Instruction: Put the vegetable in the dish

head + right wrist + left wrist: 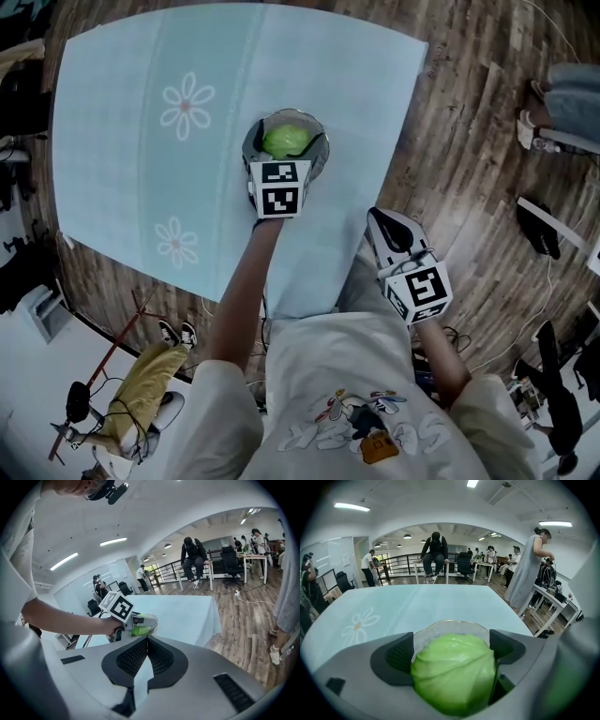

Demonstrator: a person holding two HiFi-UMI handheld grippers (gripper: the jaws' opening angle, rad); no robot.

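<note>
So the vegetable is a cabbage [454, 672]: round, pale green, smooth and a bit glossy, with faint leaf folds across the top. It's sitting right over the dish [450, 625], a clear glass-looking one with a wavy rim, on the table [122, 169] with the light blue cloth.

The left gripper [453, 648] has its jaws spread around the cabbage, one dark pad on each side and pressed against it, so it's gripping it. The right gripper [146, 644] is off past the table edge, well apart from the dish, with its jaws shut together and nothing between them.

Hard to make out: the cabbage covers most of the dish, so only the far rim shows in the left gripper view, and I can't tell if the cabbage is resting on the bottom or held just above it. From the head view, the left gripper's cube hides the near side of the dish.

Count: one cabbage, one dish, two grippers, two flower prints [187, 105] on the cloth.
</note>
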